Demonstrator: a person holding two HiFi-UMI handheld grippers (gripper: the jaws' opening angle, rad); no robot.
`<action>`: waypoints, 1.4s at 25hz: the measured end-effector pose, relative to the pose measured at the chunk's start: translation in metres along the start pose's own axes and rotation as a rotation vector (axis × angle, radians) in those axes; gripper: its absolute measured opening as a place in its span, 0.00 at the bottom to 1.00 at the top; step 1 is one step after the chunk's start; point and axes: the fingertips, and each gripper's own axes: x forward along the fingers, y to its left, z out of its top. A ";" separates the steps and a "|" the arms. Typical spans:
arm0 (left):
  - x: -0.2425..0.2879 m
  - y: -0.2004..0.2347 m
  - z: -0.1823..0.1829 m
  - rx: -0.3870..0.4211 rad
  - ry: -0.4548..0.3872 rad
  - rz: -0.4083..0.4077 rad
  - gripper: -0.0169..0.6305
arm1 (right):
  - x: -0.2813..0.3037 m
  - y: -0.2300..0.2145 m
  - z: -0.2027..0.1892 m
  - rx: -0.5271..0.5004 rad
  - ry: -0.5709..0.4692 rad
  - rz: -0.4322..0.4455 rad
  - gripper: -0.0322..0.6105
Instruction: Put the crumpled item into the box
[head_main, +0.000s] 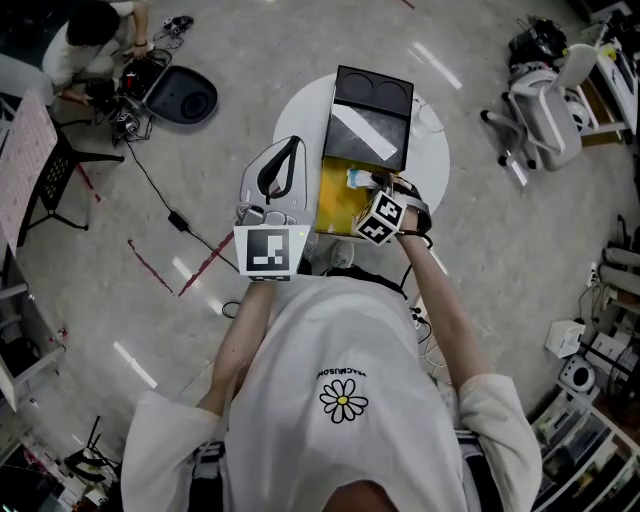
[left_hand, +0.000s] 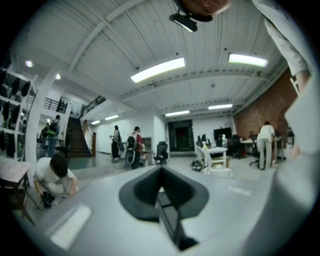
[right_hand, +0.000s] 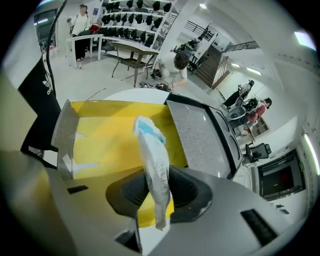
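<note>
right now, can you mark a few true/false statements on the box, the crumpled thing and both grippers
1. The crumpled wrapper already lies on the floor of the box. False: it sits between the jaws of the right gripper, over the yellow inside of the box.
2. The box is open, with its black lid thrown back. True.
3. The left gripper holds something. False: its jaws are together with nothing between them.
4. The box stands on a round white table. True.
</note>
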 end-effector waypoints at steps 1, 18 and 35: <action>0.000 0.000 0.000 -0.003 -0.001 -0.002 0.02 | 0.001 0.000 -0.001 0.004 0.001 0.005 0.21; -0.001 -0.001 -0.001 -0.022 -0.004 -0.001 0.02 | -0.005 0.018 0.006 0.096 -0.031 0.214 0.48; -0.002 -0.003 0.006 -0.016 -0.021 -0.016 0.02 | -0.017 0.014 0.016 0.079 -0.051 0.209 0.54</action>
